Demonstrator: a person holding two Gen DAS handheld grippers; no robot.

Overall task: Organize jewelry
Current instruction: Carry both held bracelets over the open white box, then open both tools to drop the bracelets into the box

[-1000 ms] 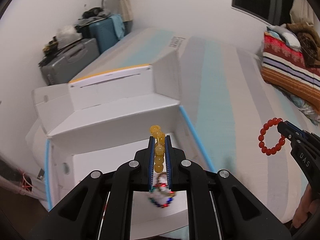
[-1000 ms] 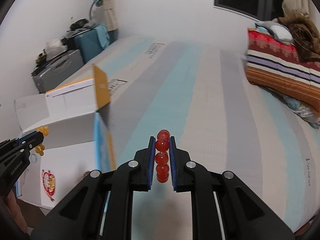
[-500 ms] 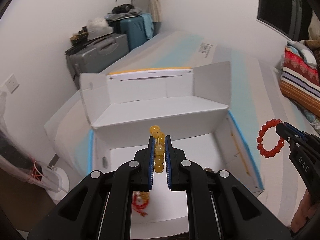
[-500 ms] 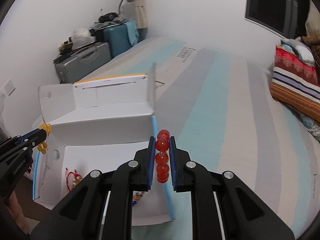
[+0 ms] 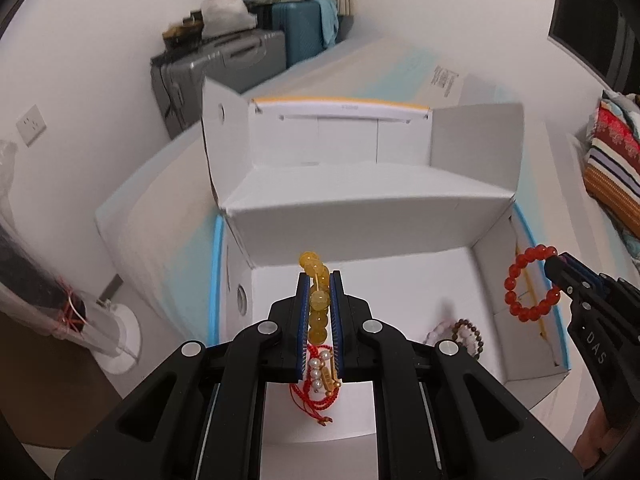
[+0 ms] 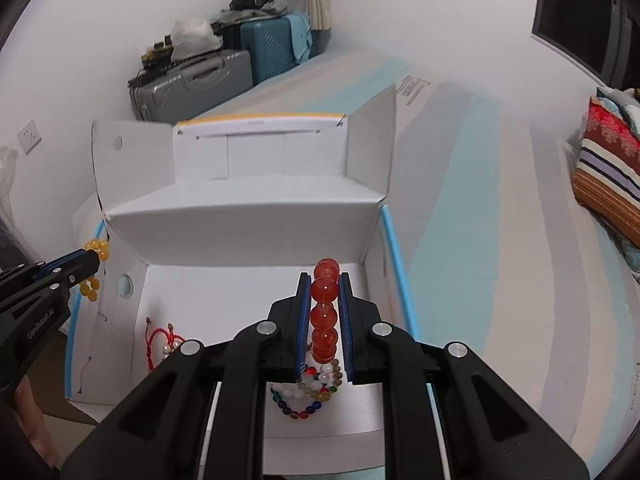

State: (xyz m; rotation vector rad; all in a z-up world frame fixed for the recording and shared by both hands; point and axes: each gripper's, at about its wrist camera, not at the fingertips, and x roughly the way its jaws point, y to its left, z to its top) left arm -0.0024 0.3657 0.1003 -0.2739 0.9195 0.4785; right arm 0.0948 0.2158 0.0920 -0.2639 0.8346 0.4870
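Hanging above the white box point(image 5: 360, 224), both bracelets sit clamped.

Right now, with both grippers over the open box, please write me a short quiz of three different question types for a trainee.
1. True or false: the left gripper is shut on the yellow bead bracelet.
2. Which colour is the bead bracelet that the right gripper holds? A) blue B) red C) white
3. Fill the gap: the red cord bracelet with pearls lies on the floor of the white cardboard ____.

Key: 1 true; 2 B; 3 box
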